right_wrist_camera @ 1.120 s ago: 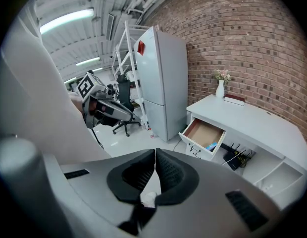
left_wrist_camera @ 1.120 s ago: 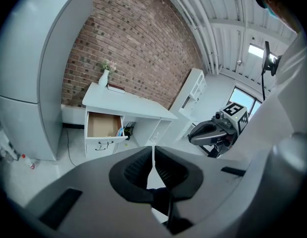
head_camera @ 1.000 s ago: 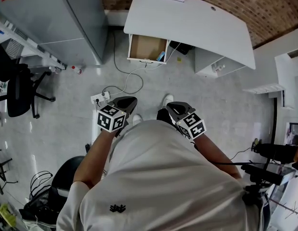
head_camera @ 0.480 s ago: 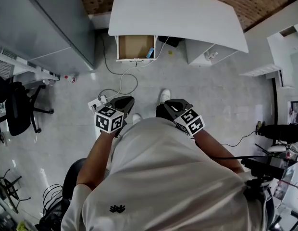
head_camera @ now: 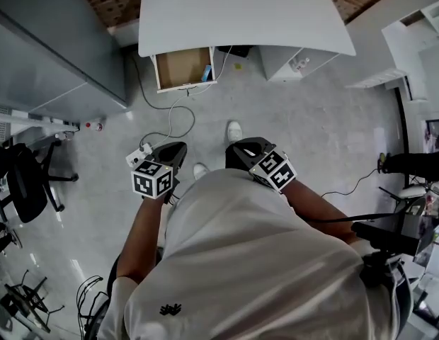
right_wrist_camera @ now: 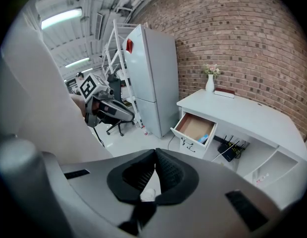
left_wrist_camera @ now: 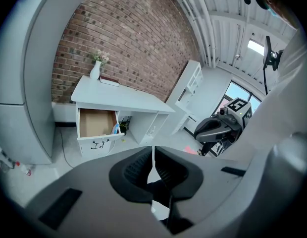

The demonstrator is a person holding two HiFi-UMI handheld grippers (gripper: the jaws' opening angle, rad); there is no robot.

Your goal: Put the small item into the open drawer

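Observation:
A white desk (head_camera: 276,13) stands across the floor from me, and its left drawer (head_camera: 178,66) is pulled open. A small blue item (head_camera: 207,72) lies at the drawer's right side. The same drawer (left_wrist_camera: 96,124) (right_wrist_camera: 195,127) and blue item (left_wrist_camera: 115,129) (right_wrist_camera: 204,138) appear in both gripper views. My left gripper (head_camera: 178,147) (left_wrist_camera: 153,163) is held in front of the body, shut, with nothing between its pads. Beside it my right gripper (head_camera: 239,147) (right_wrist_camera: 154,168) is also shut and empty. Both are far short of the desk.
A tall grey cabinet (head_camera: 49,55) stands left of the desk. A power strip (head_camera: 138,153) with a cable lies on the floor near my left gripper. An office chair (head_camera: 25,186) is at the left, white shelving (head_camera: 379,76) and camera gear (head_camera: 400,229) at the right.
The desk and drawer have slid left and up in the head view. Both grippers have drifted slightly left and down, still shut and empty.

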